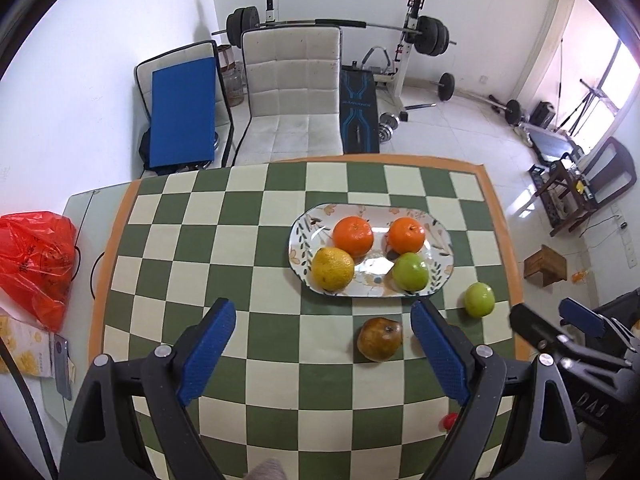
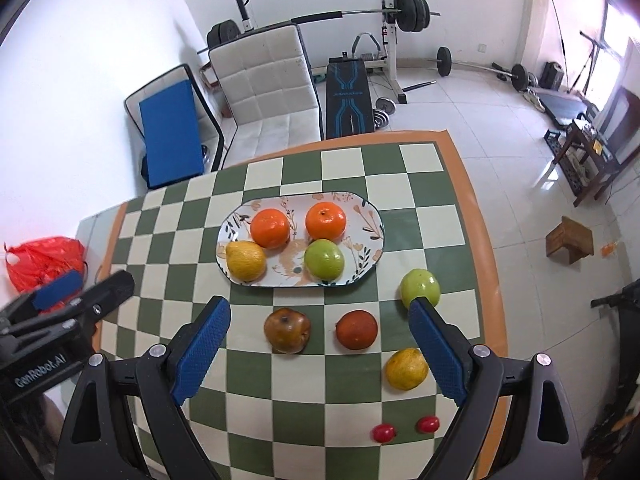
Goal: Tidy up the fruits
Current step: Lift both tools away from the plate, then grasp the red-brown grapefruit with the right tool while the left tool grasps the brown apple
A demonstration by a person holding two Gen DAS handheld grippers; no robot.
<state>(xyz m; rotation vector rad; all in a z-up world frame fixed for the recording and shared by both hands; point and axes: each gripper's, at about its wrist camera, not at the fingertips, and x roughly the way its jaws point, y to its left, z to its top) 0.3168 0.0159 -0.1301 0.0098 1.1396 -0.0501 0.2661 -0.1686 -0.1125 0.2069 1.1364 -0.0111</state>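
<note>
1. Oval floral plate (image 2: pixel 360 208) on a green-and-cream checked tablecloth (image 2: pixel 304 392), carrying two oranges (image 2: pixel 270 228), a lemon (image 2: pixel 245 261) and a green apple (image 2: pixel 324 258).
2. Loose on the cloth, nearer than the plate: brown pear (image 2: pixel 287 330), dark red orange (image 2: pixel 356 329), second lemon (image 2: pixel 406 369), second green apple (image 2: pixel 420 286), two cherry tomatoes (image 2: pixel 385 432).
3. Left gripper (image 1: pixel 323 312) wide open, gripping nothing, hovering just short of the plate, pear (image 1: pixel 379 338) between its fingers.
4. Right gripper (image 2: pixel 319 310) likewise spread wide, empty, poised before the plate.
</note>
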